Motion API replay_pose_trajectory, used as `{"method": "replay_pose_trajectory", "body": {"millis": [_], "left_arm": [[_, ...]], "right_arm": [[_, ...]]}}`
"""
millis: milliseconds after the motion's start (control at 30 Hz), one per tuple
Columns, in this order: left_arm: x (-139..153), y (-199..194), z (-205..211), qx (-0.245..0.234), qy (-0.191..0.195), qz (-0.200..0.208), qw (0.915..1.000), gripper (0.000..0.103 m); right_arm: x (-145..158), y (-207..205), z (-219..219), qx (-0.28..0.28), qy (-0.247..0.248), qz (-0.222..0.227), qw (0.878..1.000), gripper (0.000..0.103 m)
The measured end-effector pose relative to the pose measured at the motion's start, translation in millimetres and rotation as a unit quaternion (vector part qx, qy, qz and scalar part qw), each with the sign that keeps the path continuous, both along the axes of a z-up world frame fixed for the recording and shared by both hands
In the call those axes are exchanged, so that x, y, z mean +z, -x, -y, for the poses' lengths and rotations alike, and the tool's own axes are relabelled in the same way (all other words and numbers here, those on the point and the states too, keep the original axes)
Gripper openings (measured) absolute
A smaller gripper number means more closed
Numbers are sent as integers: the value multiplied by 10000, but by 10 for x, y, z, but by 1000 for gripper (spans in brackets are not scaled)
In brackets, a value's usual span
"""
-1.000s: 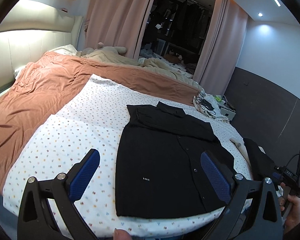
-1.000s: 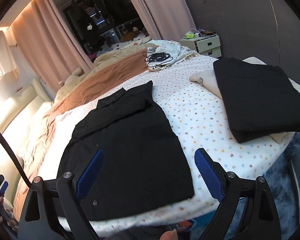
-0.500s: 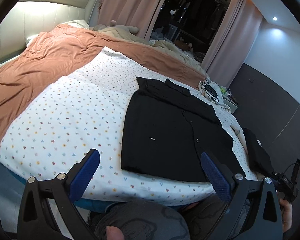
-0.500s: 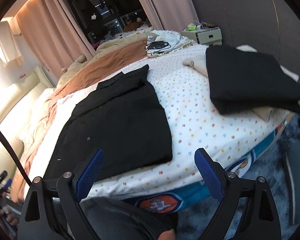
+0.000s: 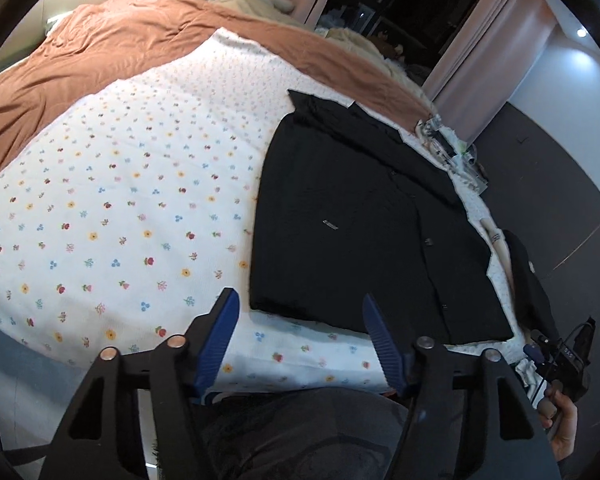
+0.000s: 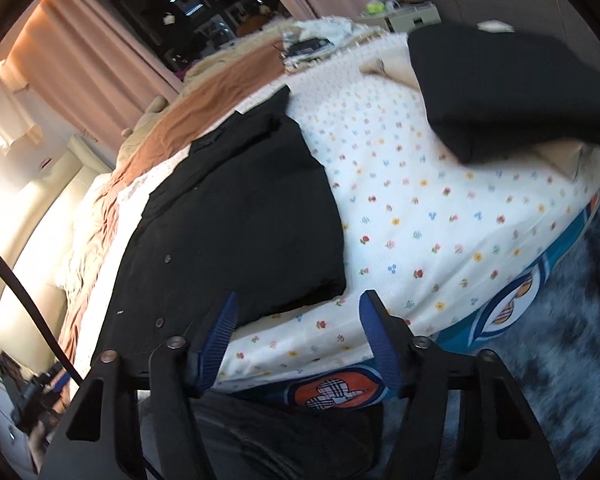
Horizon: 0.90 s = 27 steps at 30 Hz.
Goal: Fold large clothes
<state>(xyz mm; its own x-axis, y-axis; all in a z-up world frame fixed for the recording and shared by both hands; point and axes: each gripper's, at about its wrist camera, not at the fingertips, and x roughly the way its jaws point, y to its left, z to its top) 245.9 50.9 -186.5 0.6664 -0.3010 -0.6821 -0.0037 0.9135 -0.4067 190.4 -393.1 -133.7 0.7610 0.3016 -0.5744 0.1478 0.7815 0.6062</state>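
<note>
A black button-up shirt (image 5: 364, 224) lies flat on the white bedsheet with little coloured flowers (image 5: 112, 208), its sides already folded in and its collar at the far end. The left gripper (image 5: 300, 332) hangs over the near edge of the bed, just off the shirt's bottom hem. Its blue fingers (image 5: 220, 336) are spread partly apart and hold nothing. The right gripper (image 6: 298, 328) hangs by the shirt's other bottom corner, also partly apart and holding nothing. A folded black cloth pile (image 6: 500, 84) sits further right.
</note>
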Motion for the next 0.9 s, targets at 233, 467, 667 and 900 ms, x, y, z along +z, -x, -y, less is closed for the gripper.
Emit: {"method": "replay_pose_trajectory", "body": {"millis": [233, 467, 667, 900], "left_arm": [[-334, -327, -101, -45, 284, -480, 9984, 48], [-494, -533, -121, -136, 540, -842, 9949, 42], [-550, -684, -115, -176, 744, -1054, 9915, 36], [-597, -833, -92, -277, 975, -1177, 9879, 35]], "right_arm": [[-174, -300, -42, 55, -360, -236, 9991, 59], [-287, -557, -68, 194, -758, -459, 9959, 59], [-305, -739, -134, 166, -668, -619, 9957, 59], [-358, -954, -180, 186, -1045, -572, 9927, 59]]}}
